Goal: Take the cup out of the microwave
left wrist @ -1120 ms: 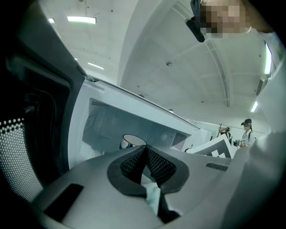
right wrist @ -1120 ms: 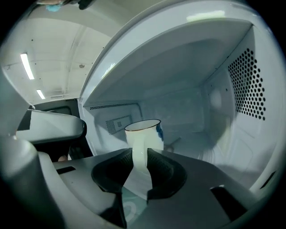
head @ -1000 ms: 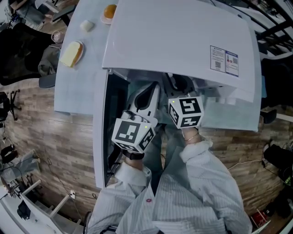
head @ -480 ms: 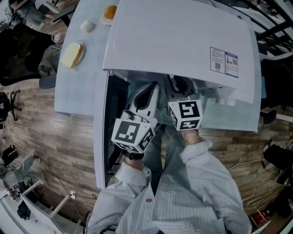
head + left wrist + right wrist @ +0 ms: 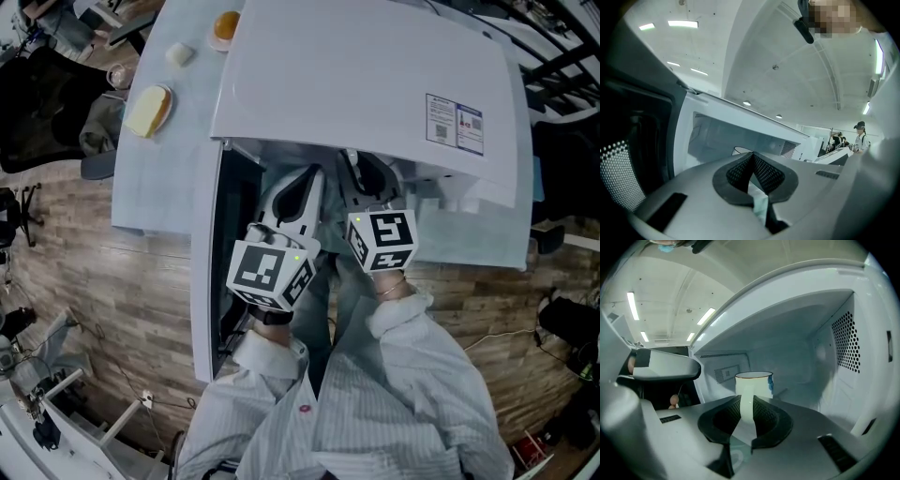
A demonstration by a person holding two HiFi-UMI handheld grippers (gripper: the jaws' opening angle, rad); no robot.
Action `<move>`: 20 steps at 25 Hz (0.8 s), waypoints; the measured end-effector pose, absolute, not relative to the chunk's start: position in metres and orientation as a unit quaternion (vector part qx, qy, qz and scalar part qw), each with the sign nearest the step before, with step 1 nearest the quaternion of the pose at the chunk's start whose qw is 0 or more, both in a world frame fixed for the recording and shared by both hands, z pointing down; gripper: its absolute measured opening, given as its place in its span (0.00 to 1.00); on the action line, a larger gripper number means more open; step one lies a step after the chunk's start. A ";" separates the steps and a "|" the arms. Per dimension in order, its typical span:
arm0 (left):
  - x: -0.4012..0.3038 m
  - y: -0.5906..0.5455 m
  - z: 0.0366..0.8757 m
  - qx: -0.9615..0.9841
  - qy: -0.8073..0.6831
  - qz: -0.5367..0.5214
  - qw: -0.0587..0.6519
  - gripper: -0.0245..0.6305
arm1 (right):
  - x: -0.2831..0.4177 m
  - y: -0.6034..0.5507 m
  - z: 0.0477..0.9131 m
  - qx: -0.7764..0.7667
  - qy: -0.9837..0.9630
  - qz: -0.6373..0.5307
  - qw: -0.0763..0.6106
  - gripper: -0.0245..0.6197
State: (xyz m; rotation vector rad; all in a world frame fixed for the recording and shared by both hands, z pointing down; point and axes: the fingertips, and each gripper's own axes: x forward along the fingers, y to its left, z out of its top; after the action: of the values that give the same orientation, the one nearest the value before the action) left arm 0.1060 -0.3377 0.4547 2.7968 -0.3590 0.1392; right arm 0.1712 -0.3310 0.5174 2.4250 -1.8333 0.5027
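Observation:
A white cup (image 5: 757, 382) with a dark rim and a blue mark stands inside the open microwave (image 5: 375, 84). In the right gripper view its handle (image 5: 746, 405) runs down between the two dark pads, which press on it from both sides. My right gripper (image 5: 746, 399) is shut on that handle and reaches into the cavity, its marker cube (image 5: 382, 239) just outside the opening. My left gripper (image 5: 752, 157) hangs at the opening's left side with its pads met at the tips and nothing between them. In the head view the cup is hidden under the microwave's top.
The microwave door (image 5: 211, 272) stands swung open at the left, close beside my left gripper (image 5: 298, 192). On the table (image 5: 169, 187) behind lie a slice of bread on a plate (image 5: 145, 111) and an orange item (image 5: 225, 23). The perforated right cavity wall (image 5: 843, 338) is close by.
The right gripper's marker cube has drifted slightly toward me, out from the opening. The left gripper has stayed where it was.

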 end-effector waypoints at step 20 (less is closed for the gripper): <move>0.089 -0.309 0.419 0.976 -0.149 0.032 0.154 0.05 | 0.131 -0.276 0.487 0.752 -0.628 0.200 0.010 0.17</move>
State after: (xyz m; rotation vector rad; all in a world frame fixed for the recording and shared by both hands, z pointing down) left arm 0.0889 -0.3087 0.4191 2.7984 -0.4260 0.0931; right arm 0.1307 -0.2756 0.4872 2.3463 -1.9609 0.6236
